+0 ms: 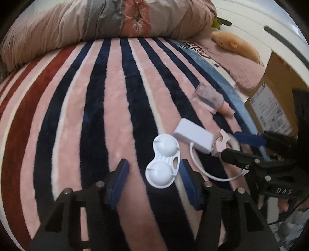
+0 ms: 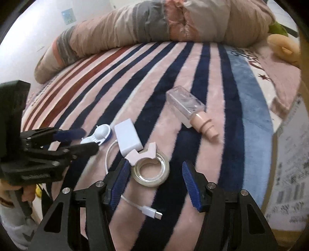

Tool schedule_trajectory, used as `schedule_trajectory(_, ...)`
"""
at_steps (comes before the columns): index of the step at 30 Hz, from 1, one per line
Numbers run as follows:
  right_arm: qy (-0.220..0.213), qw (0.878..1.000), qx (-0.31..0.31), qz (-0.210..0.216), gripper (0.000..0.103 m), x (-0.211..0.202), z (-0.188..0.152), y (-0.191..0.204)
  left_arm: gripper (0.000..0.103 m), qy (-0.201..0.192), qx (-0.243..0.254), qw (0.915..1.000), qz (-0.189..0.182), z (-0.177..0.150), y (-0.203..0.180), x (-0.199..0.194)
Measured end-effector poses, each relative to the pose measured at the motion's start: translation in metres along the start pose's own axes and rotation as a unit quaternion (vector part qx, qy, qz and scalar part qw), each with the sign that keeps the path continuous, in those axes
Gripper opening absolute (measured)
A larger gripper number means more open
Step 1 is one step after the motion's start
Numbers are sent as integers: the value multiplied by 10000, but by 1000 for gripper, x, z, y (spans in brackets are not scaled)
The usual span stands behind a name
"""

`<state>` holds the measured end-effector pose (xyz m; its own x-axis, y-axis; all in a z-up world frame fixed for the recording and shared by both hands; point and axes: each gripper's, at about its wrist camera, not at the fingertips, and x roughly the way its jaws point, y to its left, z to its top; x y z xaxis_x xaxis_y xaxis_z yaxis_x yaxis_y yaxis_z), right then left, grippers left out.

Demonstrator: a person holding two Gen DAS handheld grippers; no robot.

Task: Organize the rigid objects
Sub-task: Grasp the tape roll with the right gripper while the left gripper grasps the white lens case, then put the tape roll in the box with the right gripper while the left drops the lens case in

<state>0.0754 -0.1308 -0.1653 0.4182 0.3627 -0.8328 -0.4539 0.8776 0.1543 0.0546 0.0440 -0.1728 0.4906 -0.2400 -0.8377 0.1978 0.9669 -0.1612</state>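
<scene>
The left gripper (image 1: 153,174) hangs low with its 2 blue-padded fingers (image 1: 119,179) spread wide apart. To its right, the right gripper (image 2: 155,178) is likewise low, fingers (image 2: 190,185) parted wide, neither gripping anything.

A plush blanket striped in pink, navy and dark red (image 1: 81,108) is spread across a bed and fills most of both views. A rumpled quilt of beige, grey and salmon-pink patches (image 2: 154,25) is heaped along its far edge. A pale wall (image 2: 25,32) with a small light-blue socket plate (image 2: 68,17) is seen behind it. A brown cardboard box with a printed label (image 1: 270,100) stands at the bedside. Soft daylight is cast throughout.
</scene>
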Motion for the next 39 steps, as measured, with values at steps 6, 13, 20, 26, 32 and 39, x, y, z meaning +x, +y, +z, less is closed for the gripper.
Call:
schedule_trajectory(6, 57, 9994, -318, -138, 54, 5, -3, 9, 48, -143, 320, 9991, 234, -6, -7, 3)
schedule_trajectory(13, -128, 9980, -466, -402, 36, -3, -3, 15, 35, -273, 231, 9990, 285, -2, -4, 4)
schedule_trajectory(20, -953, 9930, -693, -12, 37, -81, 9, 35, 30, -513, 25, 9985, 211, 5, 8, -24)
schedule_trajectory(26, -2078, 9770, -485, -2, 37, -188, 15, 14, 30, -1006, 174, 9946, 173, 29, -7, -83)
schedule_trajectory(32, -2184, 9686, 171, -1175, 37, -237, -5, -60, 30, -1578, 810, 9836, -335, 72, -68, -140)
schedule_trajectory(39, -1637, 9679, 627, -1803, 38, -222, -32, -121, 30, -1576, 1548, 9687, -1136, 116, -164, -154)
